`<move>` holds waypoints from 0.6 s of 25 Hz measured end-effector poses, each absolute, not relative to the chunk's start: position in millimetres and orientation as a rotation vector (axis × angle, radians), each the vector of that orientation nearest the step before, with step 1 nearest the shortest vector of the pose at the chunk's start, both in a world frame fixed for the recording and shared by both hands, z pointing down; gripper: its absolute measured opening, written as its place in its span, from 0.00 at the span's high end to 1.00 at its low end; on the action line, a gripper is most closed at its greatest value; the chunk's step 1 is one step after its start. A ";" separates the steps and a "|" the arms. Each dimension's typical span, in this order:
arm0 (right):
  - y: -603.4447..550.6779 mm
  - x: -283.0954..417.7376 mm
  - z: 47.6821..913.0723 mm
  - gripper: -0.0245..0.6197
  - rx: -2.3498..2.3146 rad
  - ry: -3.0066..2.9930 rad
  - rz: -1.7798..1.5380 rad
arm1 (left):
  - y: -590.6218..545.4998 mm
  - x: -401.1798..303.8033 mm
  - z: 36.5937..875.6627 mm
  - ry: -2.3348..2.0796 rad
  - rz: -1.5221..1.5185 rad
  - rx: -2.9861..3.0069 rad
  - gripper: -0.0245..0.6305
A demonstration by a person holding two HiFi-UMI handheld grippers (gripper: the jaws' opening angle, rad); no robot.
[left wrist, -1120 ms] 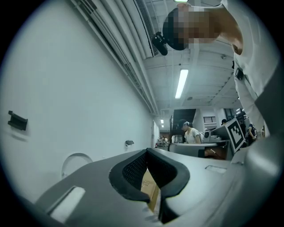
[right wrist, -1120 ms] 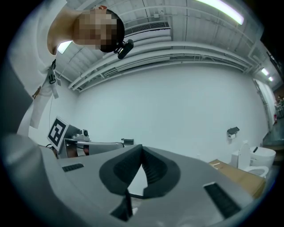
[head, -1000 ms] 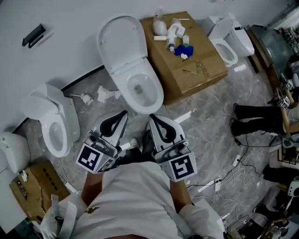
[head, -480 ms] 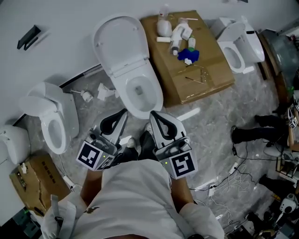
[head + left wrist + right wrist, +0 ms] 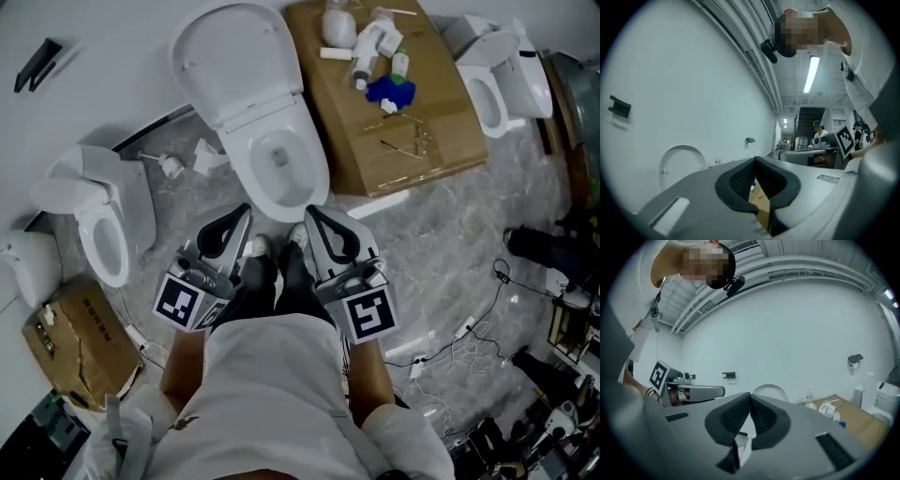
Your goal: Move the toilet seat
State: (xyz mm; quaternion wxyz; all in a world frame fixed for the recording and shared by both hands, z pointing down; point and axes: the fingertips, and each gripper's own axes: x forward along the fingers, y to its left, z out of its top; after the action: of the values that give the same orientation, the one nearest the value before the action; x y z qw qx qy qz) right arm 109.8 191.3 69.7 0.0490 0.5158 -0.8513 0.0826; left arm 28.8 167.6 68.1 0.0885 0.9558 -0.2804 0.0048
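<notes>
Just short of the middle toilet bowl [image 5: 281, 178], the left gripper [image 5: 240, 221] and right gripper [image 5: 315, 219] hover side by side, each with its jaws pressed together on nothing. Beyond them, the toilet seat [image 5: 234, 61] stands raised against the far wall [image 5: 94, 47], left of a cardboard box [image 5: 431, 112].

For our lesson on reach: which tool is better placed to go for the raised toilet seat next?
Left, narrowly. The left tool and right tool are both shut and empty before the bowl, but the raised toilet seat lies more on the left tool's side.
</notes>
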 end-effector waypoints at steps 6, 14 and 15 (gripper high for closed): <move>176.3 119.6 114.4 0.96 1.600 -2.555 0.335 | 148.5 30.8 117.2 -0.836 0.097 2.815 0.96; 160.1 120.6 176.9 0.96 1.613 -2.468 0.455 | 130.6 33.3 178.4 -0.779 0.174 2.756 0.95; 158.8 121.4 186.6 0.96 1.613 -2.455 0.475 | 128.9 33.8 188.5 -0.772 0.189 2.748 0.95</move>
State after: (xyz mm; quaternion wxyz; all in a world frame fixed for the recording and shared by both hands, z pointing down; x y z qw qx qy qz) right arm 121.4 158.8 186.6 0.0828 0.5403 -0.8221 0.1591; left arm 33.8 128.9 188.5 0.1400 0.9512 -0.2672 0.0654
